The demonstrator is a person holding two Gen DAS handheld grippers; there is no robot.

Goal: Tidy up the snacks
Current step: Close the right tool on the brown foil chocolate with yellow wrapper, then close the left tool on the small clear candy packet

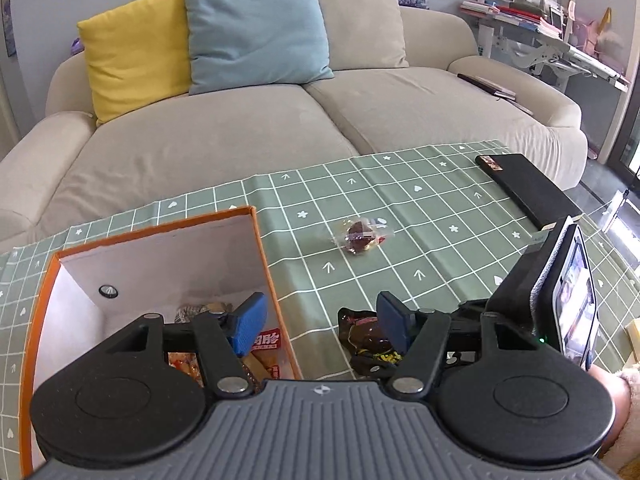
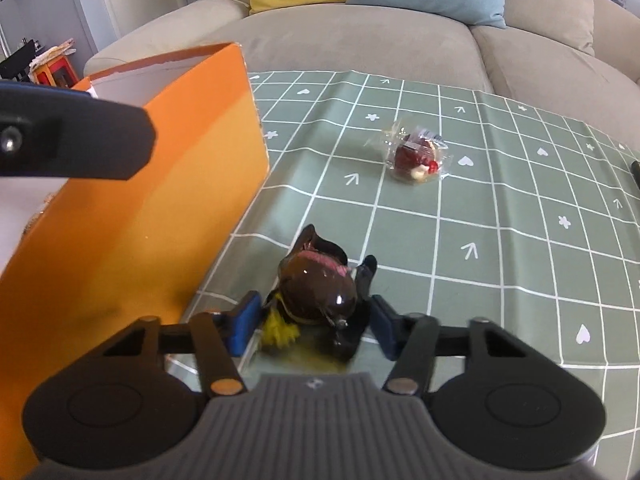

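Right gripper (image 2: 314, 326) points down at the table, its blue pads on either side of a dark brown glossy snack packet (image 2: 318, 292); a thin gap seems to show at each pad, though blur there makes contact hard to judge, so I read the jaws as part-open around the packet, not clamped. The packet is lumpy and shiny, with a pink patch on top and a yellow smear at its near end that is too blurred to read; its near edge is hidden by the gripper body. It lies on the green grid tablecloth (image 2: 500, 240), just beside the orange box (image 2: 160, 200). Left gripper (image 1: 322, 322) is spread wide and holds nothing, one pad over the box's open top and the other over the same dark packet (image 1: 366, 340). The box (image 1: 160, 226) is smooth cardboard with a pale interior, and the wrapped snacks inside (image 1: 264, 350) are largely covered by the gripper. A clear crinkly wrapper with a dark red sweet (image 2: 416, 156) lies well apart, farther out on the cloth. A flat black case (image 1: 528, 188) lies near the table's far edge. Beige fabric sofa (image 1: 240, 140) behind, with yellow and blue cushions.
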